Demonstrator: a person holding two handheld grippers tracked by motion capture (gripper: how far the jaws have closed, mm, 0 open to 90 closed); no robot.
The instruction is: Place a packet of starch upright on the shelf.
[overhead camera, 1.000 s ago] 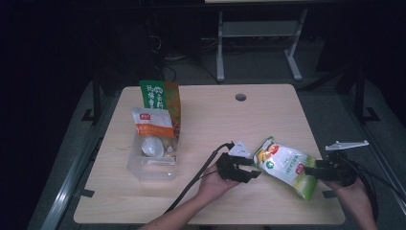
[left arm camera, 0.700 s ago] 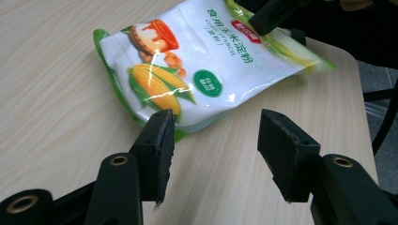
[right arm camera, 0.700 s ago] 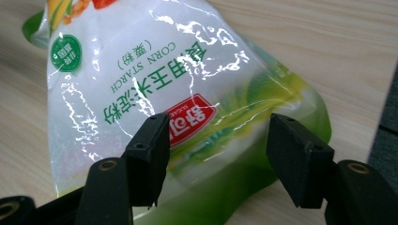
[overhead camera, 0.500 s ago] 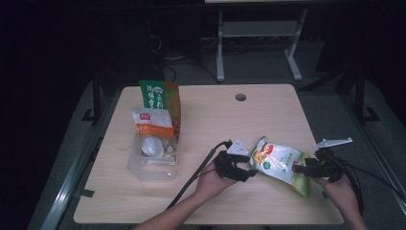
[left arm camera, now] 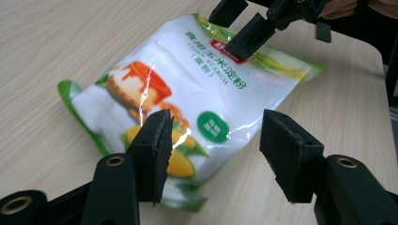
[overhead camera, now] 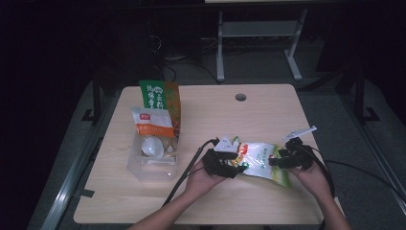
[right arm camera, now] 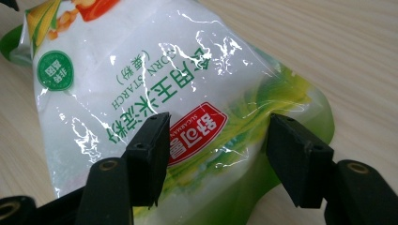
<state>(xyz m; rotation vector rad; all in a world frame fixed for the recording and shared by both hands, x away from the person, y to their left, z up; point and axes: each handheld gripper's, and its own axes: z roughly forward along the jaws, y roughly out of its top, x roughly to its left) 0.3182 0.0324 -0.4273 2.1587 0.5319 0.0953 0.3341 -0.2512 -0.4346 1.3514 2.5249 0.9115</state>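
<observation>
A white and green bag of corn starch [overhead camera: 261, 163] [left arm camera: 187, 89] [right arm camera: 141, 84] lies flat on the wooden table [overhead camera: 268, 115] between my two hands. My left gripper [overhead camera: 237, 165] [left arm camera: 213, 145] is open over the bag's lower end. Its jaws have just been opening, and the pads do not press on the bag. My right gripper [overhead camera: 274, 160] [right arm camera: 218, 140] is open over the bag's top end, one jaw above the red label. From the left gripper view, the right gripper [left arm camera: 224, 33] reaches in over the far end of the bag.
At the table's left stands a clear plastic box [overhead camera: 139, 167] with a white round thing [overhead camera: 152, 146], an orange and white packet [overhead camera: 153, 124] and a green and orange bag [overhead camera: 160, 98]. A cable [overhead camera: 186, 170] trails from the left gripper. A round hole [overhead camera: 241, 97] sits near the far edge.
The bag has shifted left and now lies flatter. My right hand has come left with it, and the left hand has moved a little left too.
</observation>
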